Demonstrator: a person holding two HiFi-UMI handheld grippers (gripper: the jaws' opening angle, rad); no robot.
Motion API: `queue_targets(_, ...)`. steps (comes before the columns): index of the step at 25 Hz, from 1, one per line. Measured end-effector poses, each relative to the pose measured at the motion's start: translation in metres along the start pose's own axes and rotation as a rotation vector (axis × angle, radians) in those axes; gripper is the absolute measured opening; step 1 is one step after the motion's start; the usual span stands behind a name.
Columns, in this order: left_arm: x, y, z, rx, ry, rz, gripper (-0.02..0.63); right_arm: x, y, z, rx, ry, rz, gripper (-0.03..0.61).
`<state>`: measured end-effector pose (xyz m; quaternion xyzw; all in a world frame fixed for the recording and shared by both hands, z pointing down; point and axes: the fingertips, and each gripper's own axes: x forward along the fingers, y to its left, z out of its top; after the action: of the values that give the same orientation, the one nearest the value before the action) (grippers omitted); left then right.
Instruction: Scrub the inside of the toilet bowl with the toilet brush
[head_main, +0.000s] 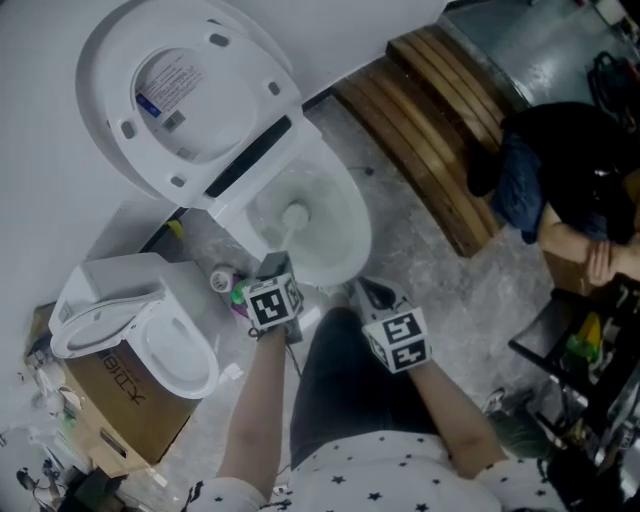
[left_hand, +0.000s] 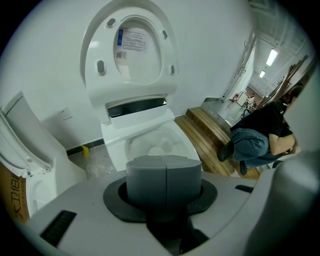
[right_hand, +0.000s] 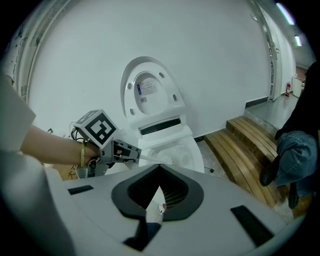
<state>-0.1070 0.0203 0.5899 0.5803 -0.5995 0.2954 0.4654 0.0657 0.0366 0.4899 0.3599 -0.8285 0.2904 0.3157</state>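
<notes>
Left gripper (head_main: 276, 266) is clenched on the toilet brush (head_main: 295, 214). The brush head is down inside the toilet bowl (head_main: 357, 232), near its centre, and the long axis of the handle runs from there back over the bowl's front rim to the claw. Right gripper (head_main: 372, 292) hangs beside that rim with jaws apart, gripping nothing. The scrub is left-side work: likely sweep the head outward to the bowl wall.

The left hand-held gripper (right_hand: 134, 153) holds the toilet brush (right_hand: 159, 160) in the toilet bowl (right_hand: 199, 156), lid (right_hand: 150, 95) raised
</notes>
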Motion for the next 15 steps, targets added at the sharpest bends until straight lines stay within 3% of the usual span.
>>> queue_targets(15,-0.076,-0.032,-0.024,0.022,-0.011,-0.039,0.153,-0.044,0.013,0.015,-0.035,-0.051,0.005,0.006)
